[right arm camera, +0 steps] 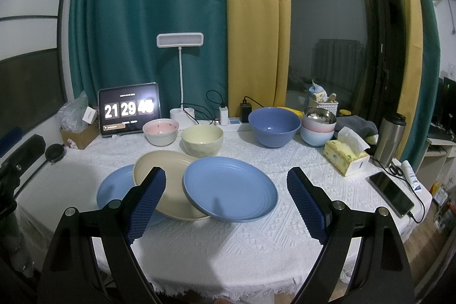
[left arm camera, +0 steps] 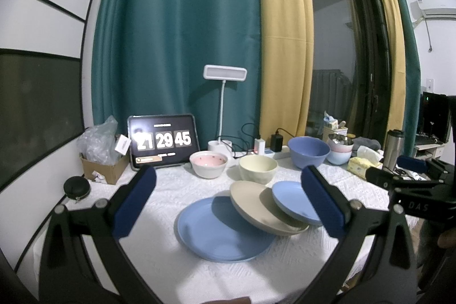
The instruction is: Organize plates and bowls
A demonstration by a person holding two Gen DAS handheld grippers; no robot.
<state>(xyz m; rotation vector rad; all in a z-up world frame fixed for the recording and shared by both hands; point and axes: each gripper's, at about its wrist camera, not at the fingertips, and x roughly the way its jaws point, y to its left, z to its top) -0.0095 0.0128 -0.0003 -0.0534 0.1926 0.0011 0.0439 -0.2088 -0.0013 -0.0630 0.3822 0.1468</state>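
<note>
Three plates overlap mid-table: a large blue plate (left arm camera: 219, 232) lies flat at the left, a beige plate (left arm camera: 256, 207) leans on it, and a smaller blue plate (right arm camera: 230, 190) leans on the beige plate (right arm camera: 168, 175). Behind them stand a pink-lined bowl (right arm camera: 161, 131), a cream bowl (right arm camera: 202, 140), a big blue bowl (right arm camera: 274, 130) and a stack of bowls (right arm camera: 317, 126) topped by a steel one. My left gripper (left arm camera: 228, 201) hovers open above the plates, holding nothing. My right gripper (right arm camera: 226, 201) is open too, level with the smaller blue plate's near rim.
A white cloth covers the table (right arm camera: 228, 247). At the back are a tablet clock (right arm camera: 128, 110), a desk lamp (right arm camera: 180, 42) and chargers. A tissue box (right arm camera: 346, 155), steel flask (right arm camera: 389, 138) and phone (right arm camera: 392, 194) sit at the right; a cardboard box (left arm camera: 104, 167) at the left.
</note>
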